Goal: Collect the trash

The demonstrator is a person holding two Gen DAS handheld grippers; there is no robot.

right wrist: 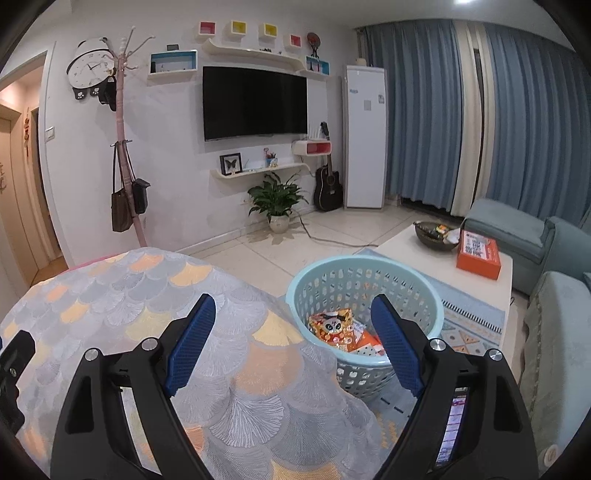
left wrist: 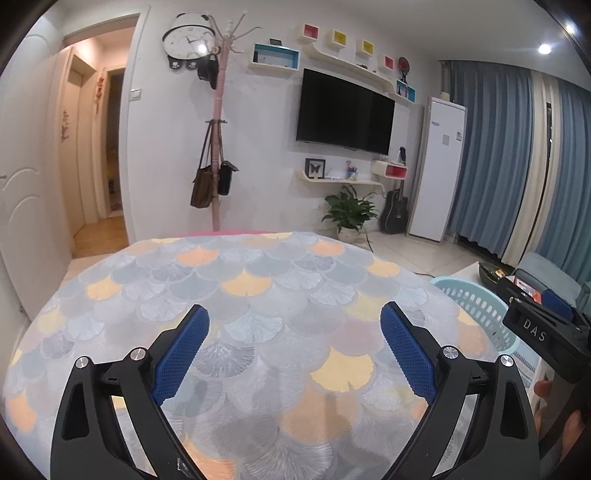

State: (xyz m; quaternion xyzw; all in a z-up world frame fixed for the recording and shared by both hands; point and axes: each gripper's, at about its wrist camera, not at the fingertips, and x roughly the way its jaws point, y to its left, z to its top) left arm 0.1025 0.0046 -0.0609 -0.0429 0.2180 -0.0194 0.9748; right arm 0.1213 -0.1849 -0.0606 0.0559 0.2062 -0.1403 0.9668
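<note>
Left wrist: left gripper [left wrist: 294, 325] hovers above the patterned desk [left wrist: 258, 295], fingers spread, nothing between them. Right wrist: right gripper [right wrist: 293, 319] also released and empty; snack wrappers [right wrist: 334, 328] lie inside the blue basket [right wrist: 369, 271] beside the desk.

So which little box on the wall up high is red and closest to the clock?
The leftmost small cube, above the TV. The two yellow cubes and the other red cube sit farther from the clock.

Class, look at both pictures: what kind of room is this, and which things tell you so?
Most likely a home living room: a wall-mounted television, a blue sofa beside a low coffee table, and a coat stand hung with bags.
</note>
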